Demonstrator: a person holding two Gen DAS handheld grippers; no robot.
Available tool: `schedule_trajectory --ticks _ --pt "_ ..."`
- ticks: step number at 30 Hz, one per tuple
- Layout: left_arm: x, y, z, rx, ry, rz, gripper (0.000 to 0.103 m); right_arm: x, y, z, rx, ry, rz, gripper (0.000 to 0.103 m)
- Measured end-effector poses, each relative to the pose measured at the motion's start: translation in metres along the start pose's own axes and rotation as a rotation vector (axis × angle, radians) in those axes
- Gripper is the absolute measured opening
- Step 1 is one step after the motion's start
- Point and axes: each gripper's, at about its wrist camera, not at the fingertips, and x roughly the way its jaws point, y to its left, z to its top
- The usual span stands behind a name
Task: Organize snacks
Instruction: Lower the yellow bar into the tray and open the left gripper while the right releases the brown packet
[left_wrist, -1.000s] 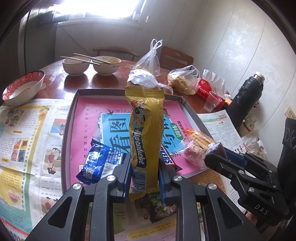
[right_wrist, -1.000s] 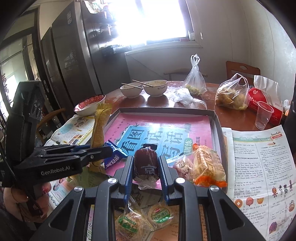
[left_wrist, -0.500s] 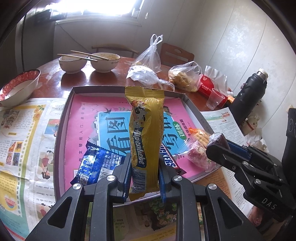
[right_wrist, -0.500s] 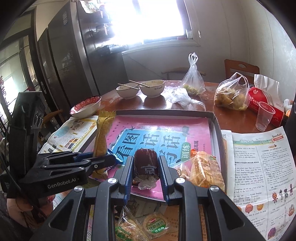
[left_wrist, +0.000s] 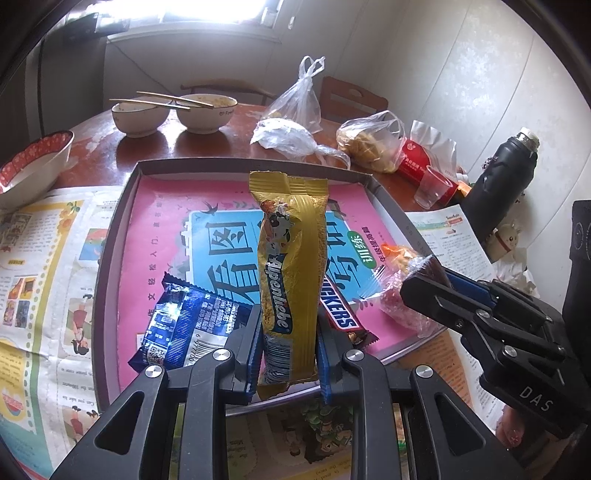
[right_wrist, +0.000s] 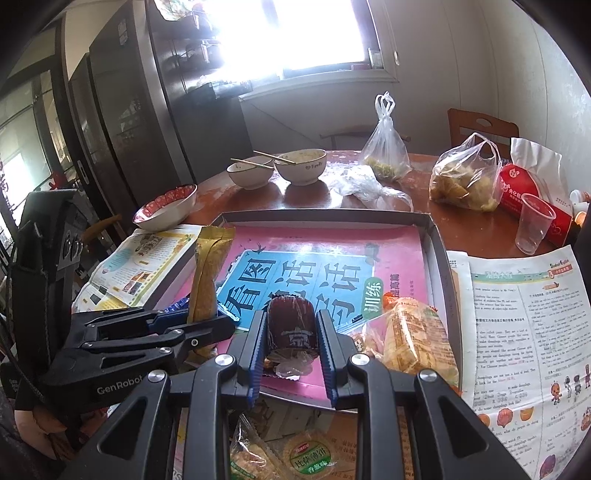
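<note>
Sunlight from a window falls on a round wooden table (left_wrist: 207, 144), on which a shallow dark tray (left_wrist: 110, 236) with a pink and blue printed sheet is placed among spread newspapers.

Between the jaws of the left gripper (left_wrist: 290, 354) a long golden Alpenliebe packet (left_wrist: 291, 266) is clamped near its lower end; the jaws are closed firmly on it, and the packet stands up from them over the near part of the tray. Just to the left of these jaws a blue wrapped snack (left_wrist: 184, 325) is seen lying in the tray, and just to the right of them a Snickers bar (left_wrist: 341, 314), partly hidden behind the golden packet.

The right gripper (right_wrist: 291, 347) is closed on a small dark red snack in clear wrap (right_wrist: 291, 325), held above the near edge of the tray. To the right of these jaws a clear bag of orange biscuits (right_wrist: 413, 332) is lying at the tray's near right corner. Below the jaws, on the paper outside the tray, green labelled biscuit packets (right_wrist: 306, 458) are seen.

Far beyond both jaws, two white bowls with chopsticks (right_wrist: 277, 170), plastic bags (right_wrist: 461, 177) and a clear cup (right_wrist: 533, 221) are standing on the table.
</note>
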Motion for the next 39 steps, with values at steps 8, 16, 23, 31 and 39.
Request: schedule_trajectory --ticks 8,16,23,31,39 --pt "0.006 0.001 -0.001 -0.004 0.014 0.002 0.025 0.015 -0.004 -0.003 0.005 0.035 -0.001 0.027" --pt "0.01 0.002 -0.003 -0.006 0.026 -0.001 0.025 0.024 -0.005 -0.008 0.002 0.054 -0.01 0.027" --pt "0.011 0.001 -0.004 -0.005 0.028 -0.002 0.025 0.029 -0.002 -0.01 -0.011 0.067 -0.019 0.027" --pt "0.012 0.001 -0.005 -0.006 0.03 -0.003 0.026 0.028 -0.002 -0.012 -0.013 0.066 -0.027 0.027" --pt "0.011 0.001 -0.007 -0.005 0.032 -0.001 0.026 0.025 -0.004 -0.015 -0.006 0.072 -0.028 0.027"
